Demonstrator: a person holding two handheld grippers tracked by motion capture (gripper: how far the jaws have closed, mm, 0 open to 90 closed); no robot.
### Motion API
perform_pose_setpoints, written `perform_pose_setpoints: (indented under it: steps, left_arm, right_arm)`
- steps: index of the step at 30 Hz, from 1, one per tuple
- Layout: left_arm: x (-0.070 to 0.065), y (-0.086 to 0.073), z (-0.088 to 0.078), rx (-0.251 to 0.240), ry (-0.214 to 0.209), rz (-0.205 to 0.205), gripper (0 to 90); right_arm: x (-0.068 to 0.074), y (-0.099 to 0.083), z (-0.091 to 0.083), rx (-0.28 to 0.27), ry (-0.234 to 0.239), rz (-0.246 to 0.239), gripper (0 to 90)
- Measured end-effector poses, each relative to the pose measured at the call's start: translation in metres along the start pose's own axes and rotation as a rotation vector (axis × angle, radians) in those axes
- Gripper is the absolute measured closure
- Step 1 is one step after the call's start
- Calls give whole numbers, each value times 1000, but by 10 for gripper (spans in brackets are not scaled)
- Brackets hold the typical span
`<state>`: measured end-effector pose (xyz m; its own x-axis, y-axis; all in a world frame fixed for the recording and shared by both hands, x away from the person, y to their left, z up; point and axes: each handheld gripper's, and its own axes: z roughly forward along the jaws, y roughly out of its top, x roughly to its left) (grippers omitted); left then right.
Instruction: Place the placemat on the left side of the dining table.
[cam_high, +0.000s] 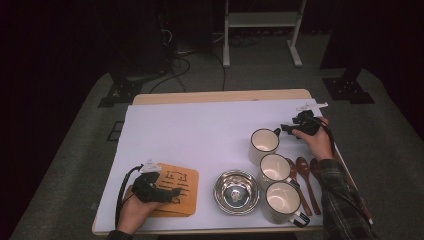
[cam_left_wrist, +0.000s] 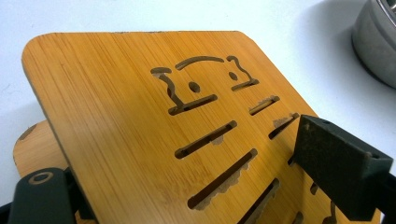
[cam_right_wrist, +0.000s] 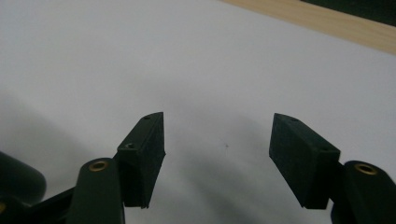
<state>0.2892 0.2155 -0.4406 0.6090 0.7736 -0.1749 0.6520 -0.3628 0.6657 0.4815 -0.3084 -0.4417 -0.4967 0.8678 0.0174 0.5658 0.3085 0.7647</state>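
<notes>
A slotted bamboo board lies at the table's front left, on top of a second board. My left gripper is shut on the upper board. One pad presses on the board's top face, the other jaw sits under its edge, and the board is tilted up. At the right, my right gripper points left at the dark handle of the rear white mug without touching it. In its own view the right gripper stands open over the white sheet with nothing between the jaws.
Two more white mugs stand in a row toward the front. A steel bowl sits left of them, close to the board. Wooden spoons lie to their right. The white sheet covers the table.
</notes>
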Motion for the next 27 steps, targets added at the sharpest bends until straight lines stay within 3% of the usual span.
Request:
perform_pose_setpoints:
  steps: [8,27]
  left_arm:
    - [0,1,0,1,-7,-3,144]
    - [4,3,-7,5,-45,-33,252]
  right_arm:
    - [-1,-13,9,25,-36,-12,337]
    - [-2,-18,13,13,-27,1,311]
